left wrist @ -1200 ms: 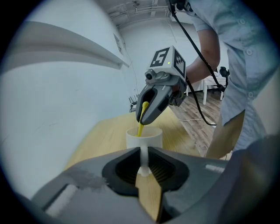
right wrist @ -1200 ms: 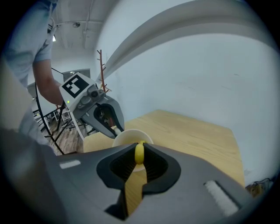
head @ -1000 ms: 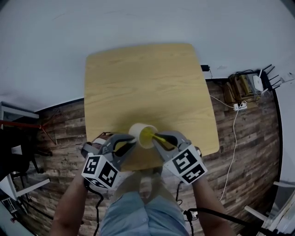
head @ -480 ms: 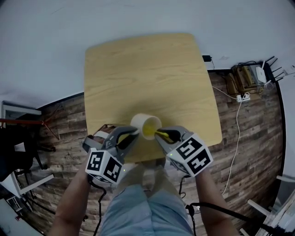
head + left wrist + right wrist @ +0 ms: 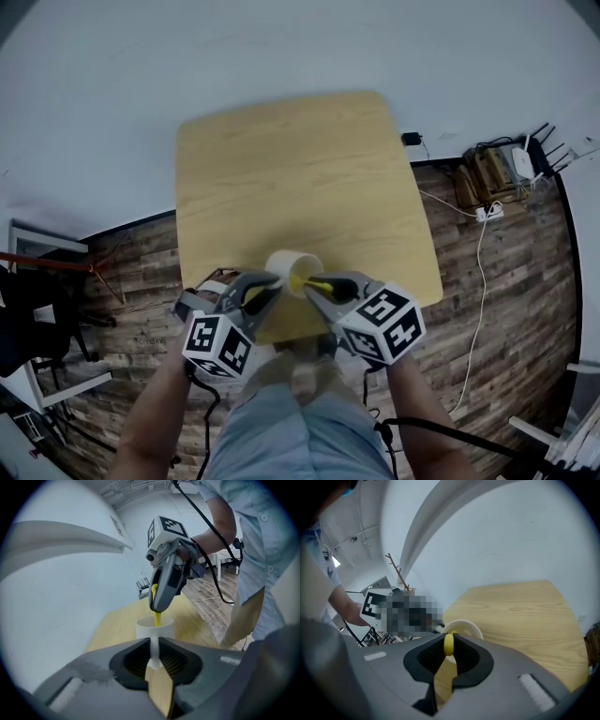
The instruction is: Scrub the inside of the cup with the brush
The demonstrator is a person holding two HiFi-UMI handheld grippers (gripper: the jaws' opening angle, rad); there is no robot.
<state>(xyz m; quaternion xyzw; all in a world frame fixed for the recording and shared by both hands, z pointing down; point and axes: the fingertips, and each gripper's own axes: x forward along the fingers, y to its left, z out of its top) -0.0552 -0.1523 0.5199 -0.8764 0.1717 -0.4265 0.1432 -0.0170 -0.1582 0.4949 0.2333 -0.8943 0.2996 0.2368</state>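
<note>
Entry: scrub of cup (image 5: pixel 289 269), judged mid-course. The brush (image 5: pixel 309 280) tip was inside the mouth, entering from 4 o'clock; how clean the inside was could not be read, and withdrawal remained.

Cup was at 6 o'clock of the table (image 5: pixel 300 169), near its edge.

Left gripper (image 5: pixel 154 645) was clamped on the cup's handle; right gripper (image 5: pixel 448 644) pinched the brush handle.

Count — one cup, one brush, two grippers, one table.

No words, brands or numbers can be read. Only black-and-white square patterns show, on the left marker cube (image 5: pixel 217 345) at 7 o'clock and the right marker cube (image 5: pixel 384 323) at 5 o'clock.
</note>
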